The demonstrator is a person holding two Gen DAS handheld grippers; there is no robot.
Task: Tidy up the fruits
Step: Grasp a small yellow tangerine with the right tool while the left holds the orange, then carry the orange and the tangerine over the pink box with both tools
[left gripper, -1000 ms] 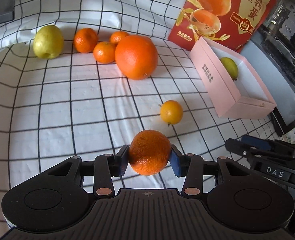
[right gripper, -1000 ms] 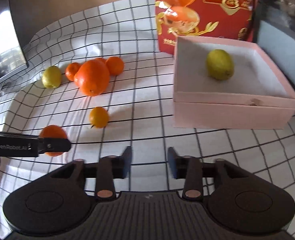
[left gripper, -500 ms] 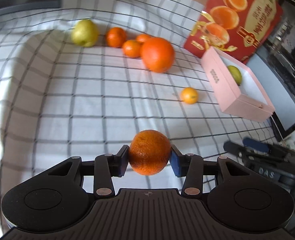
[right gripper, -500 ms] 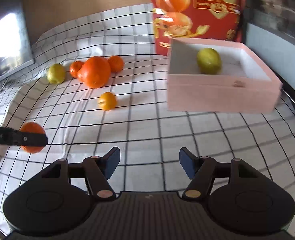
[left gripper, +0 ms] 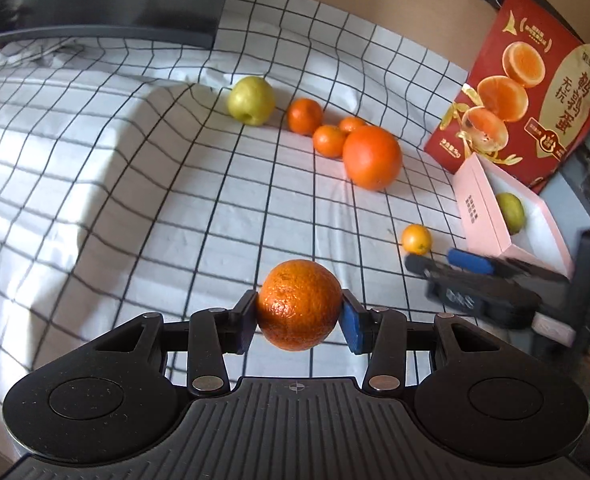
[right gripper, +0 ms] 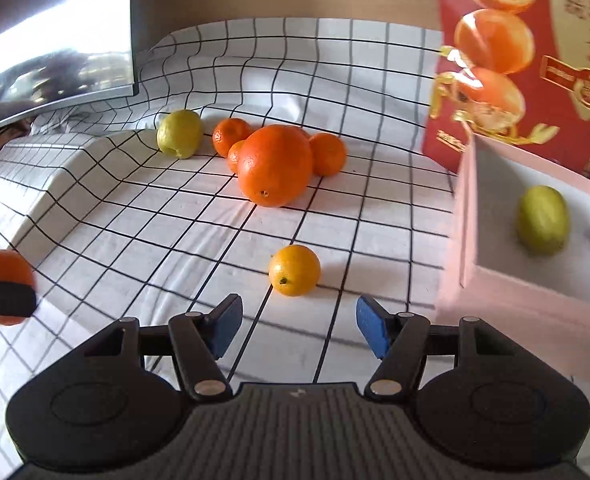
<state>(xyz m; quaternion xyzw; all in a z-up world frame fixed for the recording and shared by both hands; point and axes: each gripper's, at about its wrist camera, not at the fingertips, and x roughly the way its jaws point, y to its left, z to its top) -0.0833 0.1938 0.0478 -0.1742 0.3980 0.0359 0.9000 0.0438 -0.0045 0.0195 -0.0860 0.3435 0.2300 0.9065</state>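
The left gripper (left gripper: pixel 299 322) tilts down over the checked cloth (left gripper: pixel 155 200), its blue pads pressed against either side of a mandarin (left gripper: pixel 299 305) that it holds clear of the surface. The right gripper (right gripper: pixel 299 330) also points downward, with nothing between its fingers; its jaws stand apart and are closing, and a small yellow-orange citrus (right gripper: pixel 294 270) lies on the cloth just beyond the fingertips. From the left camera the right gripper shows as a blurred dark shape at the right edge, near the pink box (left gripper: pixel 479 208). That box sits open on the right of the cloth with one green fruit (right gripper: pixel 543 219) inside, and a red carton printed with oranges (left gripper: pixel 535 92) stands behind it. Farther back on the cloth is a cluster: a large orange (right gripper: pixel 275 166) with three small mandarins (right gripper: pixel 231 136) close around it, and a yellow-green apple (right gripper: pixel 179 133) just to their left. A dark monitor (right gripper: pixel 55 40) stands at the far left.
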